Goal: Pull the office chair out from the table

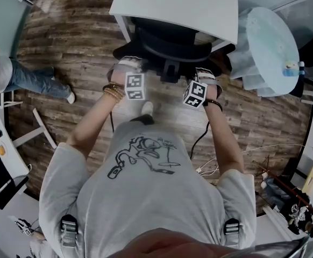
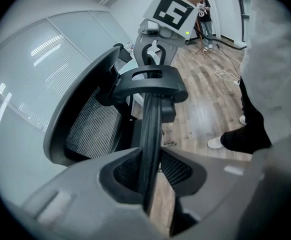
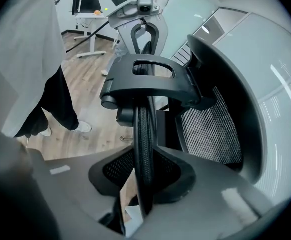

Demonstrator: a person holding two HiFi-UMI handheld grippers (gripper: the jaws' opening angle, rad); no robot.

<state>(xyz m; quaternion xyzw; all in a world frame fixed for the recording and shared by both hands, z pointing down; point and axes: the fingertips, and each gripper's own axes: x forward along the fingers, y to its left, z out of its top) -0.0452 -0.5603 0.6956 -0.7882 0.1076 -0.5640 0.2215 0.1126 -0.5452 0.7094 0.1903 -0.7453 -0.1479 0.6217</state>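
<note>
The black mesh office chair (image 1: 170,44) is tucked under the white table (image 1: 183,4), its back toward me. My left gripper (image 1: 128,69) is at the left of the backrest's top edge, and my right gripper (image 1: 204,78) is at the right. In the left gripper view my left gripper (image 2: 150,169) is shut on the thin backrest rim (image 2: 150,129). The right gripper view shows my right gripper (image 3: 144,176) pinching the same rim (image 3: 144,134). The headrest bracket (image 3: 145,86) sits between the two grippers. The chair's seat and base are hidden.
A round glass table (image 1: 272,42) stands right of the white table. A person (image 1: 16,77) sits at the far left. Cables (image 1: 210,168) lie on the wooden floor to my right. A white desk (image 1: 6,160) is at lower left, and clutter (image 1: 296,208) at lower right.
</note>
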